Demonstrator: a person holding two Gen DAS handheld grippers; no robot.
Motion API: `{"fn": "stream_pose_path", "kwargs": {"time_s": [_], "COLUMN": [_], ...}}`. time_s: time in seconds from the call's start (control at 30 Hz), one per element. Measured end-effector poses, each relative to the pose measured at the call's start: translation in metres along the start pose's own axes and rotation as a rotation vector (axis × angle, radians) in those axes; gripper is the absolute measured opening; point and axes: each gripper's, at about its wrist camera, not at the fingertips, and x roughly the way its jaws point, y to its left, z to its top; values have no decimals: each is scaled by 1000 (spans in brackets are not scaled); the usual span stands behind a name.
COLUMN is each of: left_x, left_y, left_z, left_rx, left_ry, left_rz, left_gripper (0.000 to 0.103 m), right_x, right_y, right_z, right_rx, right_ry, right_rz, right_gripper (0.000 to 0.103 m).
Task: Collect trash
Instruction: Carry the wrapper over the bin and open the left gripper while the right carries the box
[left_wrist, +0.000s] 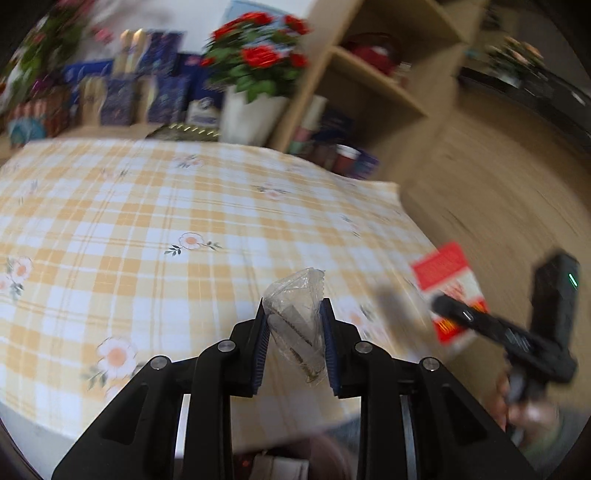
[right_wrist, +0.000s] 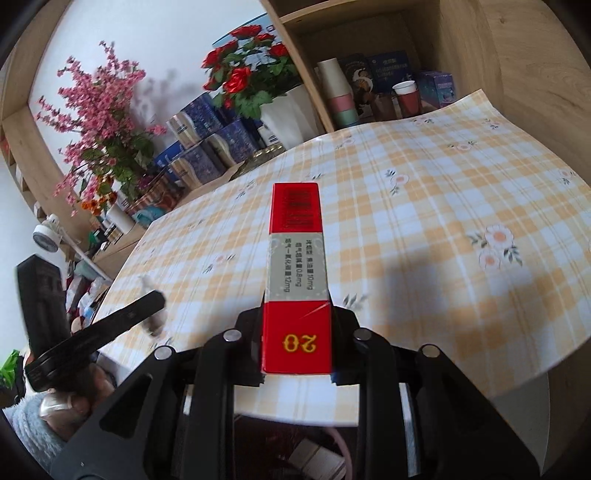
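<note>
- On the red cigarette box (right_wrist: 295, 280), the red end close to the camera has a gold number "20", which appears upside down.
- The grey band on the same box has three lines of small Chinese text running along the box. The amounts "10mg", "0.8mg" and "12mg" can be read there.
- The far red part of this box has dark printing, too blurred to read.
- The blue boxes (right_wrist: 207, 147) behind the table have printing, but it is too small to read.
</note>
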Motion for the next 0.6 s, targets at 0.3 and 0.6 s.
{"fn": "stream_pose_path", "kwargs": {"time_s": [0.3,0.6], "left_x": [-65,-65], "left_y": [-3,-4], "left_z": [-60,-112], "left_rx": [-37,-88], "left_ry": [52,139], "left_rz": [-30,-2], "left_gripper": [26,26], "right_x": [-15,-22], "right_y": [34,51], "right_z": [-47,-67], "right_rx": [-33,-76], "right_ry": [63,107], "right_rz": [40,48], "right_gripper": [26,26]}}
